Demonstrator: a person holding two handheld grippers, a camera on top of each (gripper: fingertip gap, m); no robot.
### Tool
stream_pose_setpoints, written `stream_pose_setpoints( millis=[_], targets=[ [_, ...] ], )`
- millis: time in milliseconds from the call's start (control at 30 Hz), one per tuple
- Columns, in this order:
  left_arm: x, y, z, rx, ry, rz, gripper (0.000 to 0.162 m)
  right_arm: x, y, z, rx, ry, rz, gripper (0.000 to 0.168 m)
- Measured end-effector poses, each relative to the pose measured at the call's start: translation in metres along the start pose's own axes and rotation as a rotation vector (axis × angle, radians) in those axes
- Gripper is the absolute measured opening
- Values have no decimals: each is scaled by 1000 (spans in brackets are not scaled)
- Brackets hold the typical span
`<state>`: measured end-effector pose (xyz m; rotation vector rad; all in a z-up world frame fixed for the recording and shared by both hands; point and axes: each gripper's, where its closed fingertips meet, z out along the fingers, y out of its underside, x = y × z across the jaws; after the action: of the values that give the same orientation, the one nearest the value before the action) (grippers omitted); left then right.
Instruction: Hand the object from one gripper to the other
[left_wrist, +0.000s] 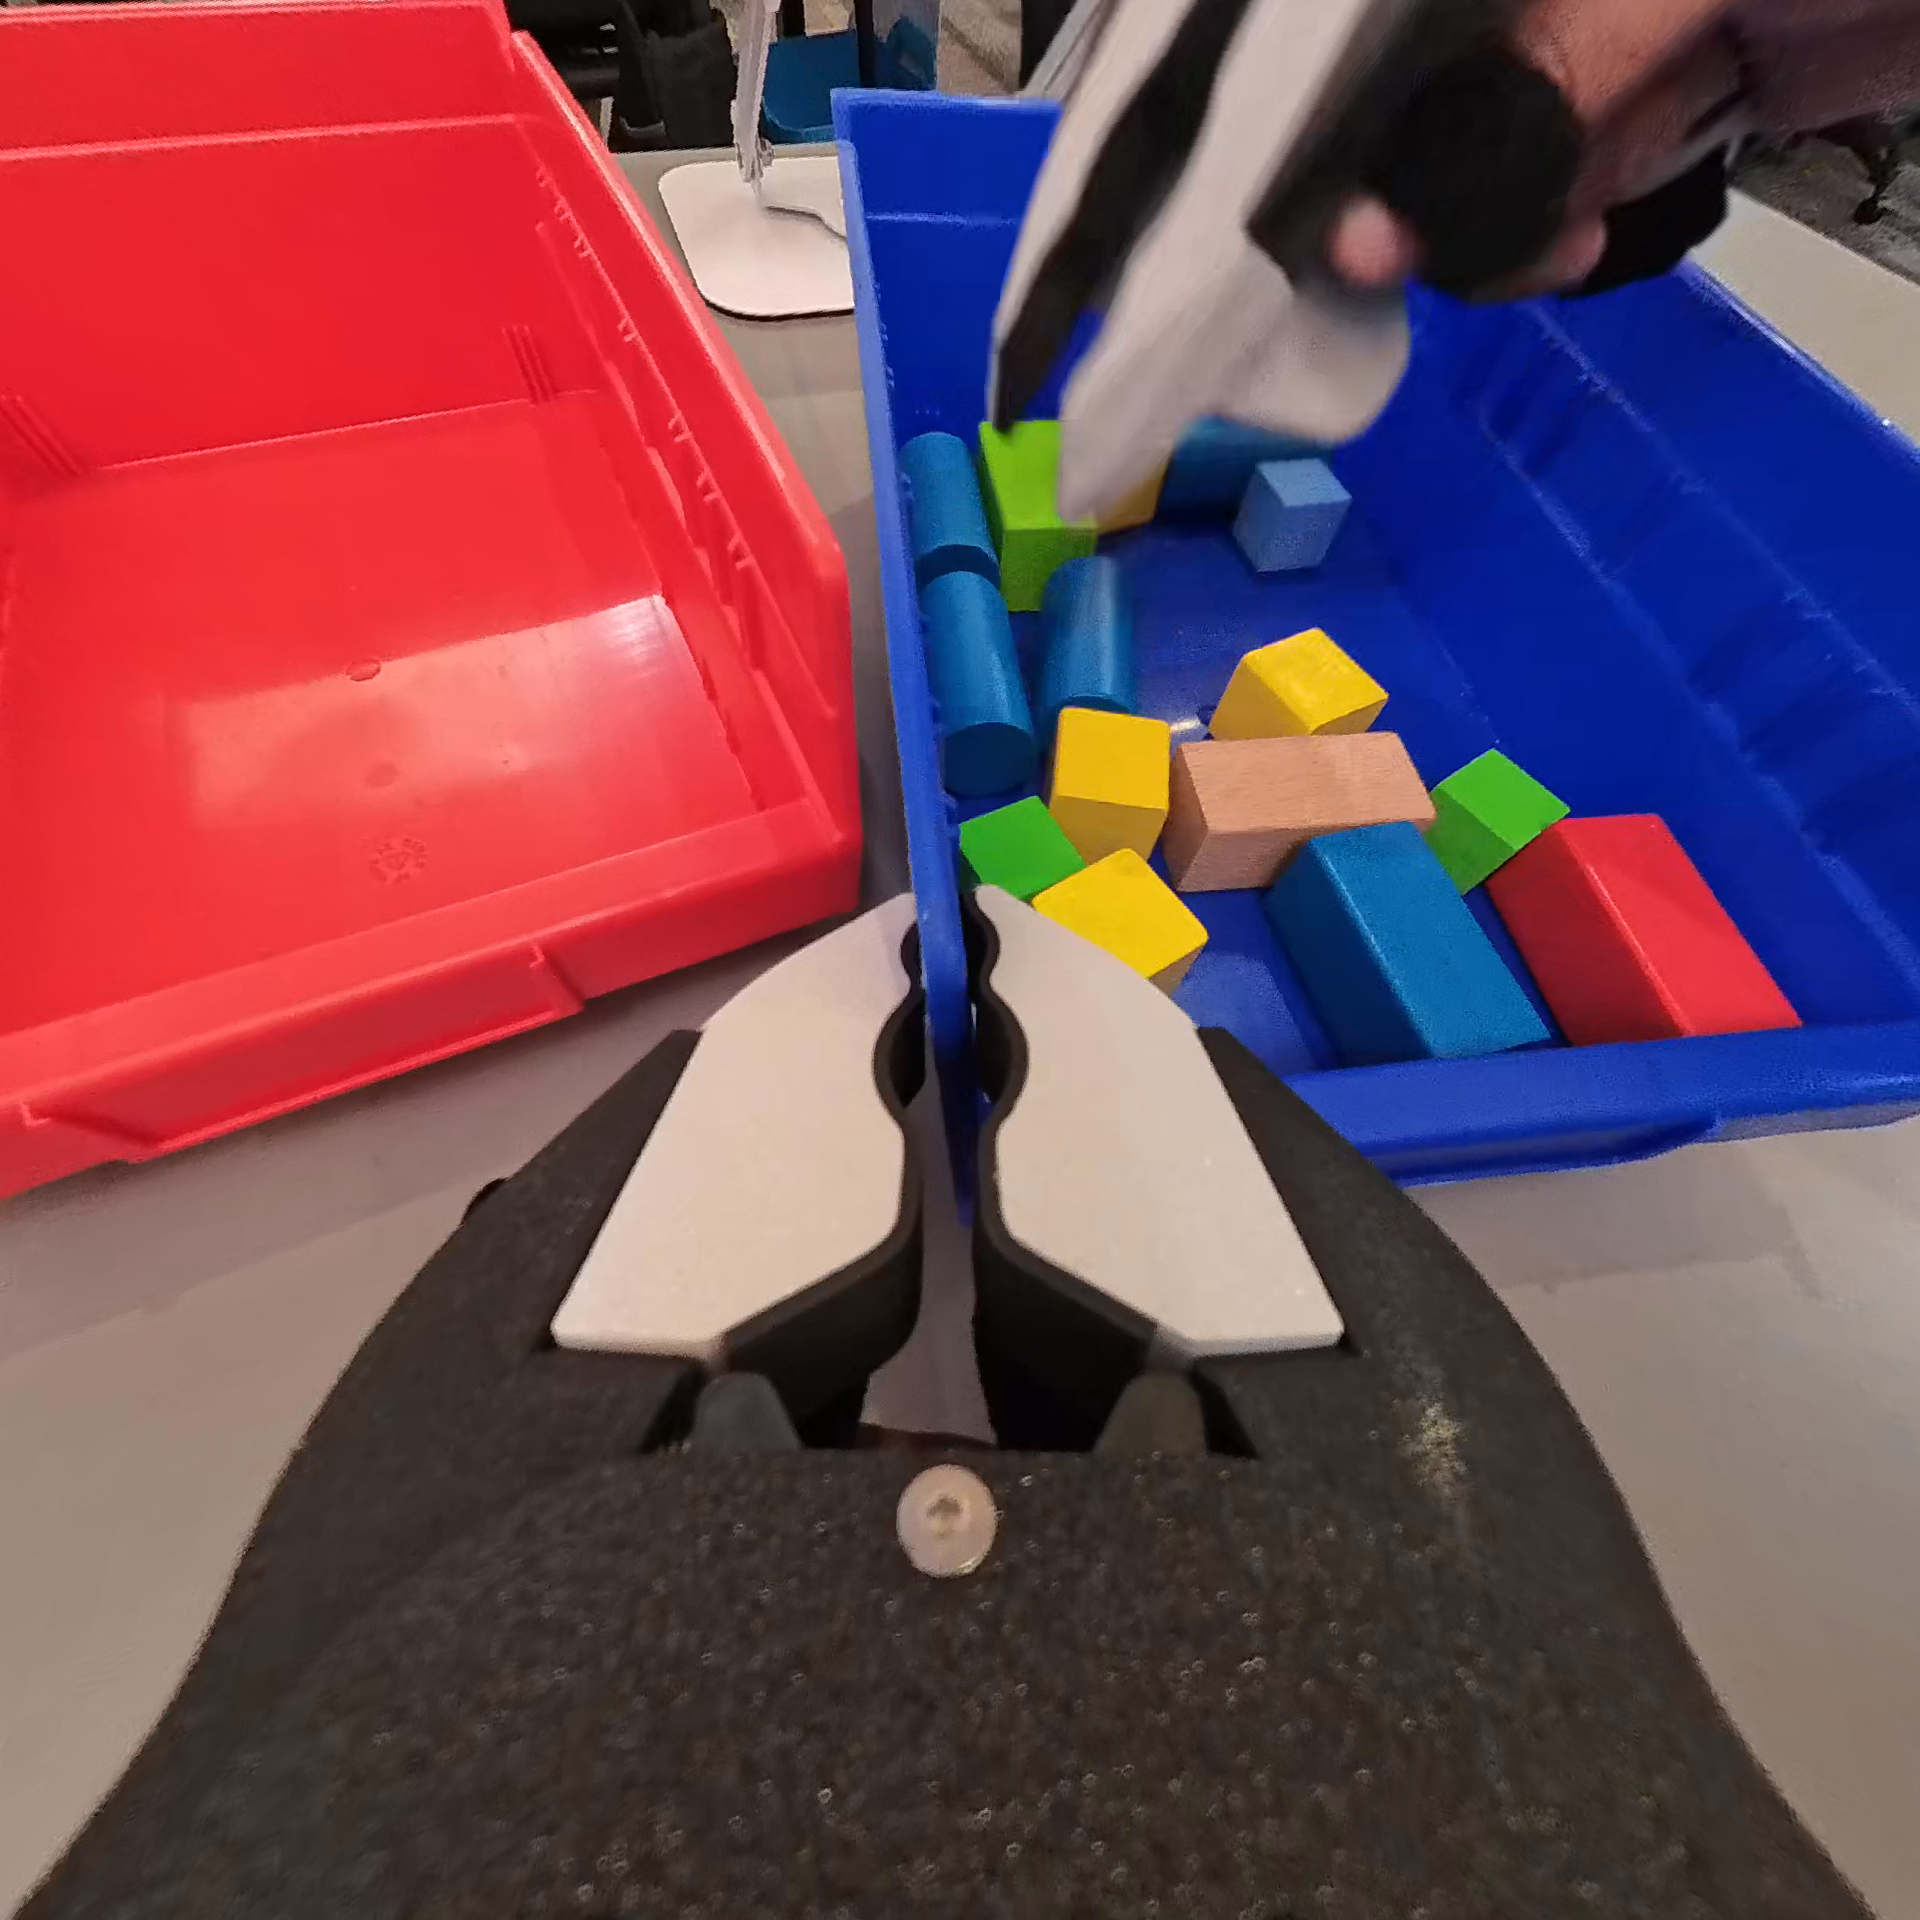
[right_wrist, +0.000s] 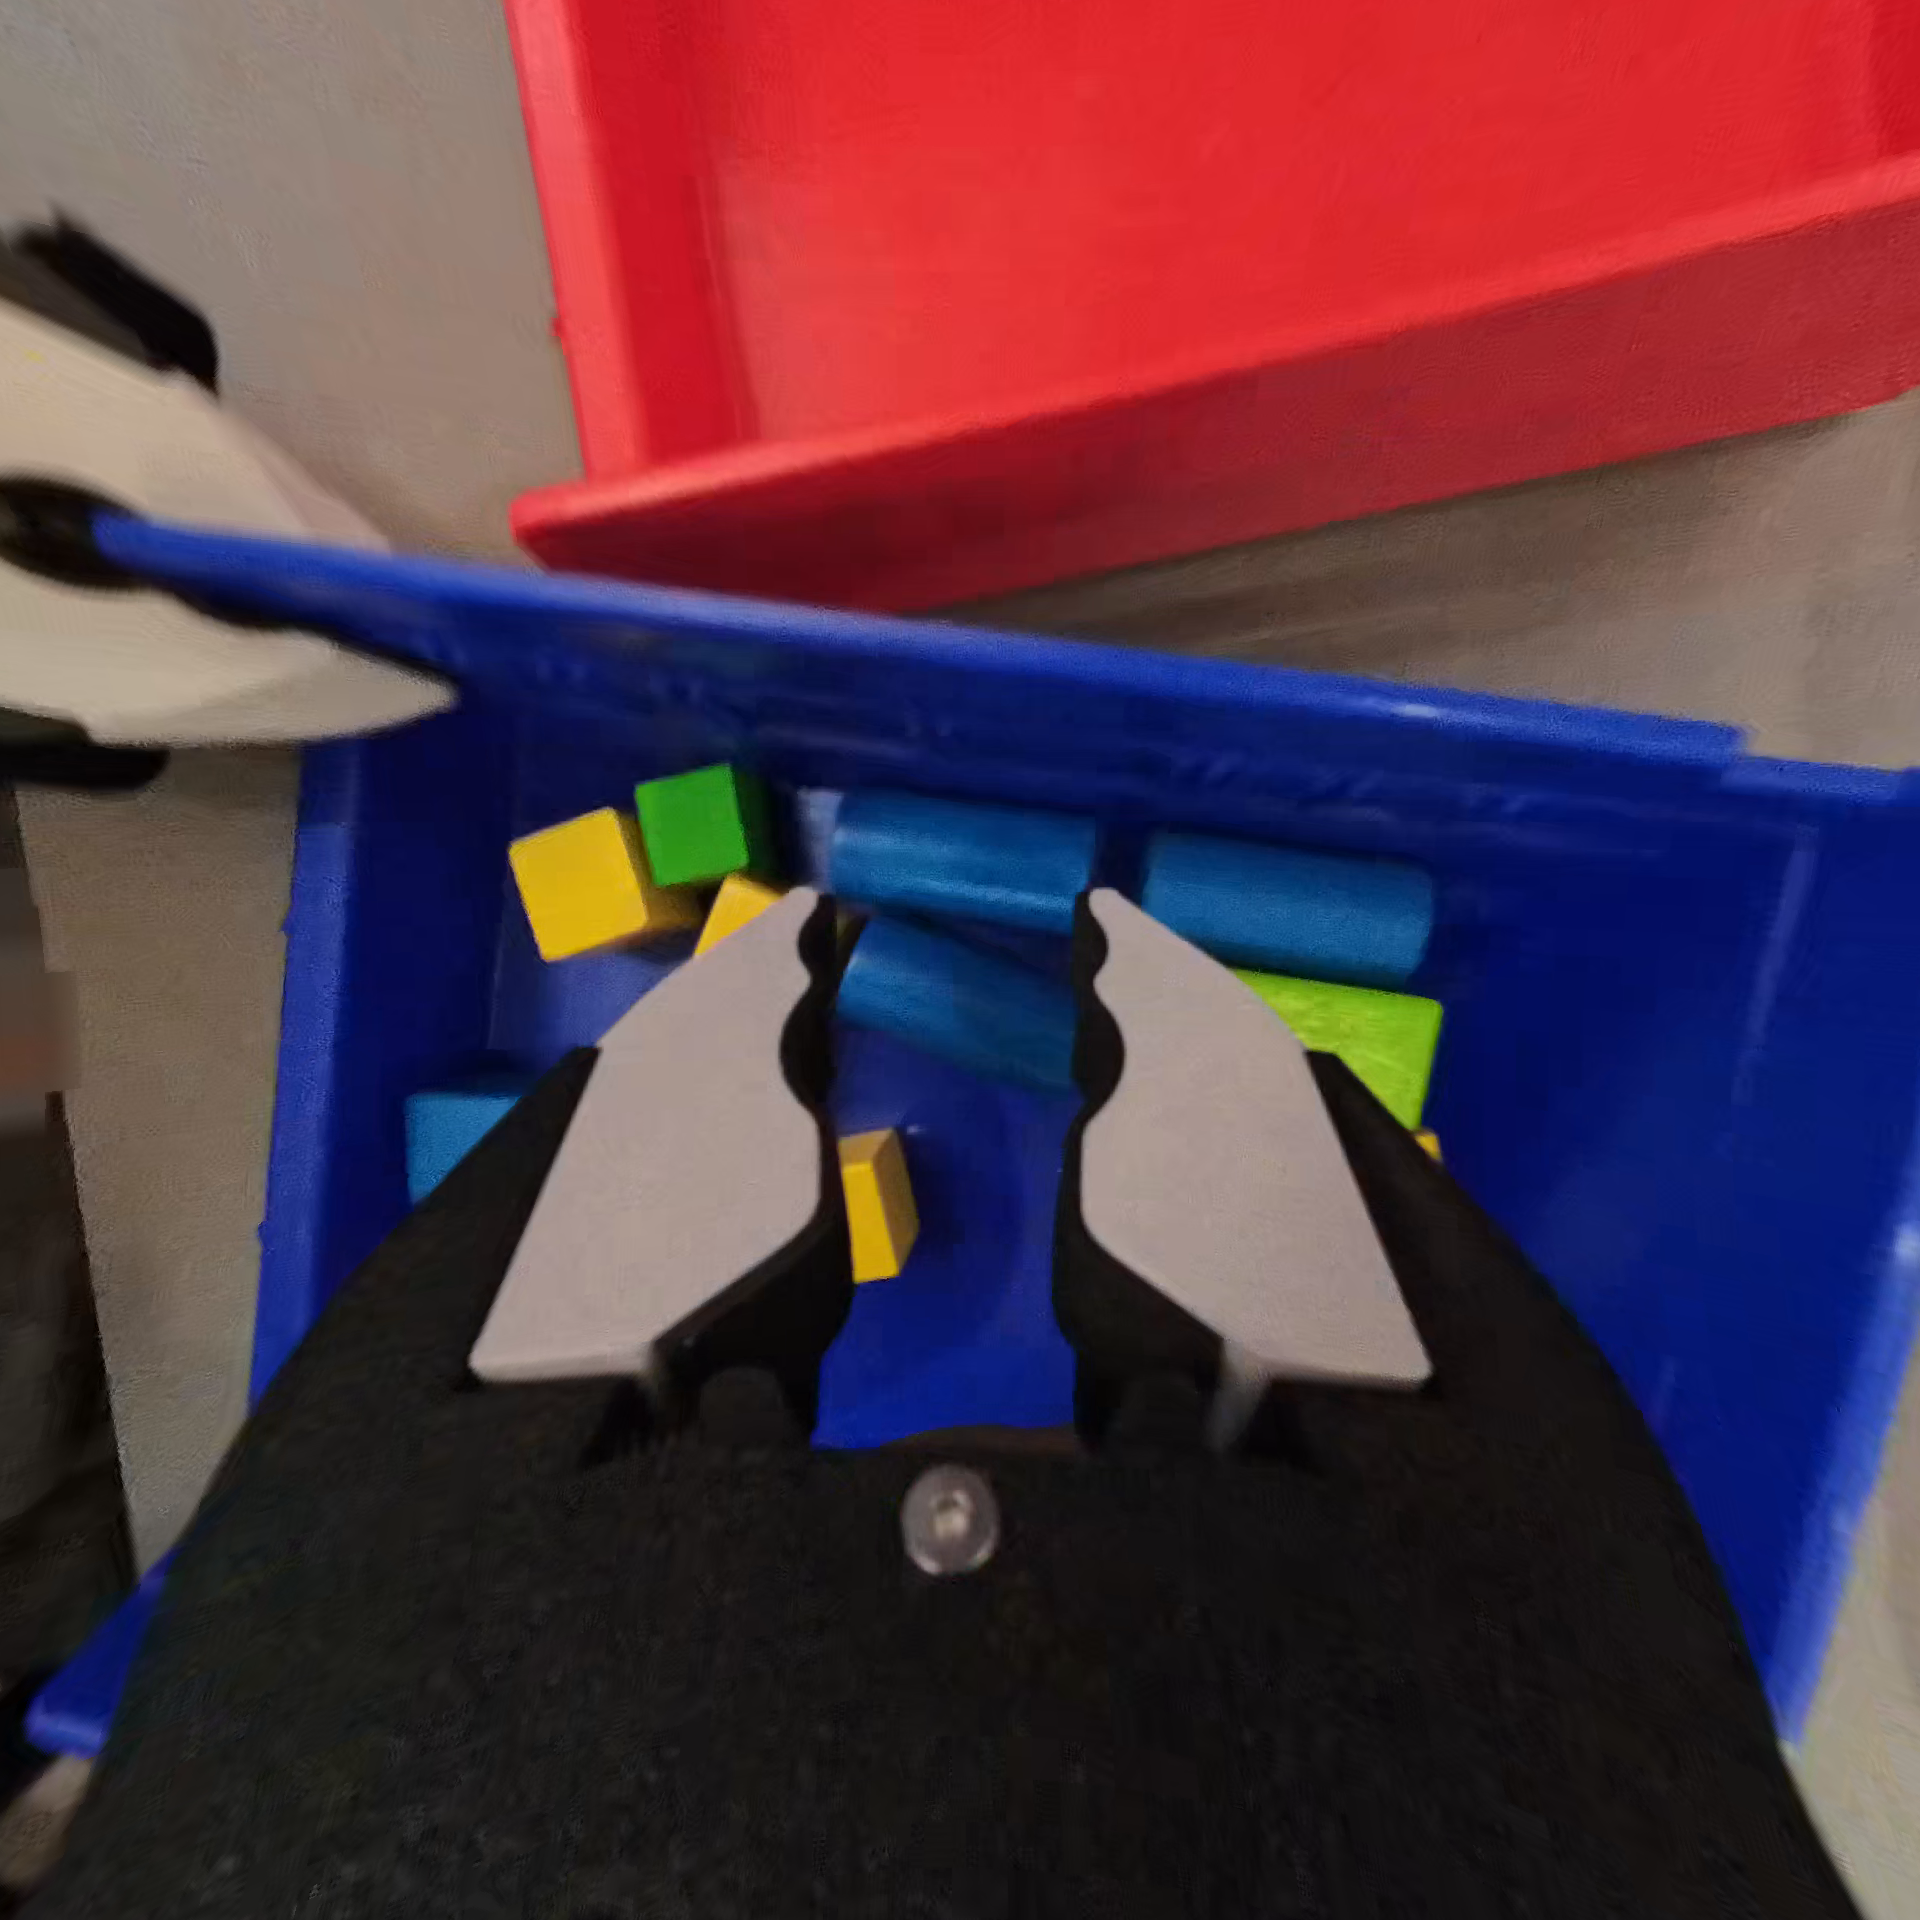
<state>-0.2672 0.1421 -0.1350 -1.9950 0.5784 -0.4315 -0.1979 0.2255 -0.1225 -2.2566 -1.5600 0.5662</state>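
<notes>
My left gripper (left_wrist: 948, 925) is shut on the left side wall of the blue bin (left_wrist: 1662, 582); the wall runs between its fingers. The bin holds several coloured wooden blocks. My right gripper (right_wrist: 951, 914) is open and points down into the bin. A blue cylinder (right_wrist: 956, 997) lies in line with the gap between its fingers, a little beyond the tips, untouched. This cylinder also shows in the left wrist view (left_wrist: 1086, 634). There the right gripper (left_wrist: 1039, 457), held by a gloved hand (left_wrist: 1507, 177), hovers over the bin's far end by a green block (left_wrist: 1029, 530).
An empty red bin (left_wrist: 364, 623) stands left of the blue bin, almost touching it. Two more blue cylinders (left_wrist: 977, 675) lie along the blue bin's left wall. Yellow, green, natural-wood, blue and red blocks (left_wrist: 1631, 925) fill the near end. A white stand base (left_wrist: 758, 239) sits behind.
</notes>
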Motion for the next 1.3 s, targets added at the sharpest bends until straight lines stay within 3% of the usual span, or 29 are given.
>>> stream_pose_setpoints(
  millis=[100,267,333,433,500,533,600,633,767,900,1033,1100,1133,1200,1233,1267,1300],
  targets=[
    [0,0,0,-1,-4,1,3,51,4,-9,-15,250,96,48],
    [0,0,0,0,-2,-3,3,93,11,20,37,447,215,69],
    [0,0,0,2,-3,-7,3,97,15,26,26,471,206,59],
    [0,0,0,-5,-27,-9,3,74,50,41,-202,294,277,65],
    [0,0,0,-9,-40,-9,3,30,74,32,-409,88,299,55],
    [-1,0,1,-10,-38,-10,3,0,84,22,-513,-50,293,37],
    [0,0,2,-8,-25,-8,3,-15,103,-5,-657,-25,179,35],
    [0,-1,2,-9,-23,-7,3,-23,102,-14,-665,-28,149,45],
    [0,-1,2,-6,-16,-10,3,-51,64,-18,-425,-50,31,45],
    [0,-1,2,-2,-11,-22,3,-70,25,20,-112,-52,-85,53],
    [0,-1,2,0,-10,-24,3,-64,20,52,-36,-52,-109,57],
    [1,-1,2,2,-5,-26,3,-37,46,50,-214,34,-106,35],
    [2,0,2,3,-2,-26,4,-16,56,43,-264,125,-99,34],
    [3,-1,2,1,-1,-18,3,38,90,10,-496,350,-182,37],
    [3,-1,3,2,2,-19,3,56,101,-8,-577,415,-213,60],
    [4,-1,3,0,4,-19,3,61,101,-18,-559,410,-170,73],
    [4,-1,3,0,3,-17,3,59,96,-26,-515,370,-112,65]
  ],
)
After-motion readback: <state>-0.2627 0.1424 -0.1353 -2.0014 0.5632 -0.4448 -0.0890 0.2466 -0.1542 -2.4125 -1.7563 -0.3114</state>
